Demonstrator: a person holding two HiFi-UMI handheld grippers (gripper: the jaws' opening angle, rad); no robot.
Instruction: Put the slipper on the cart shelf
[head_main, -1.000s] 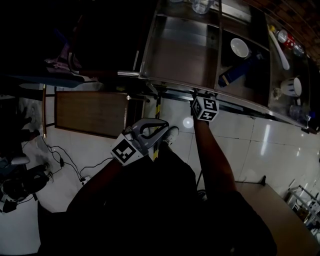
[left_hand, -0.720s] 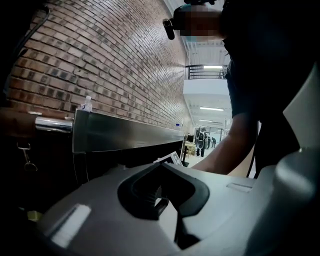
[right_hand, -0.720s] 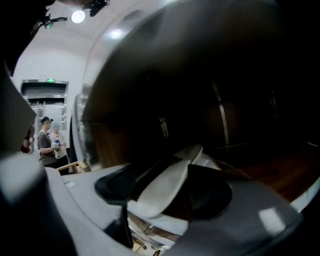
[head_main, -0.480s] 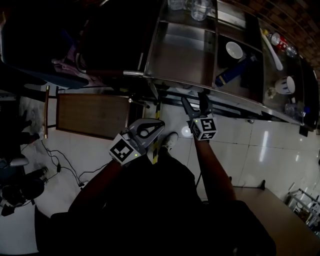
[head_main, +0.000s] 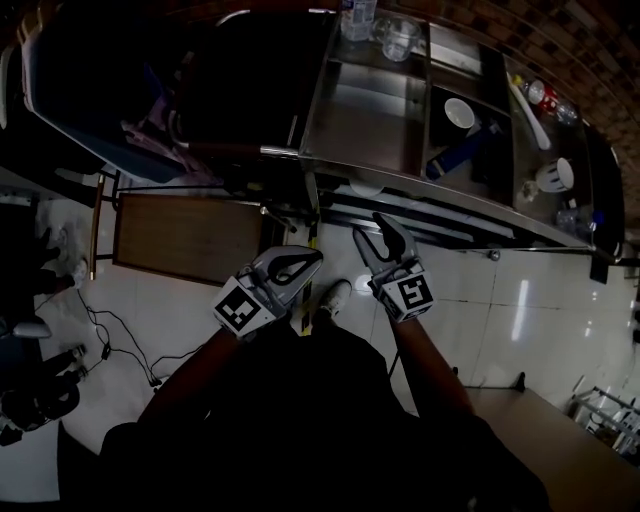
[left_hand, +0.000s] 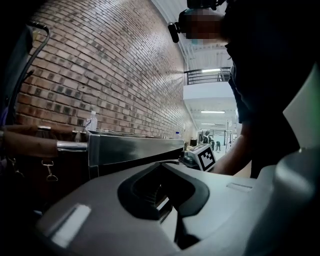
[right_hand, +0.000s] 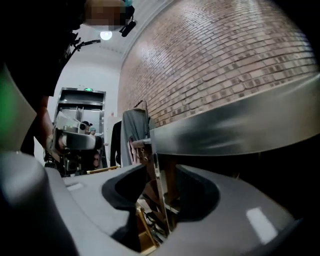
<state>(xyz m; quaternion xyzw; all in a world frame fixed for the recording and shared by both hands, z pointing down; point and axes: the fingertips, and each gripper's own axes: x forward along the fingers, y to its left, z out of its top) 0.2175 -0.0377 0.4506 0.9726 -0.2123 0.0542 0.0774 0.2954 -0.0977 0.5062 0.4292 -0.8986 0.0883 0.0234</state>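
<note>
Left claw (head_main: 316, 255) hangs shut over white floor (head_main: 540, 290).

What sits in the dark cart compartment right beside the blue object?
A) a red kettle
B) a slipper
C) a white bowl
C: the white bowl lies in the same dark compartment of the cart as the blue object, just above it in the head view.

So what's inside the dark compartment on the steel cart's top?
A white bowl and a blue object lying aslant beside it. The rest of the compartment floor is in shadow, so anything else there cannot be made out.
</note>
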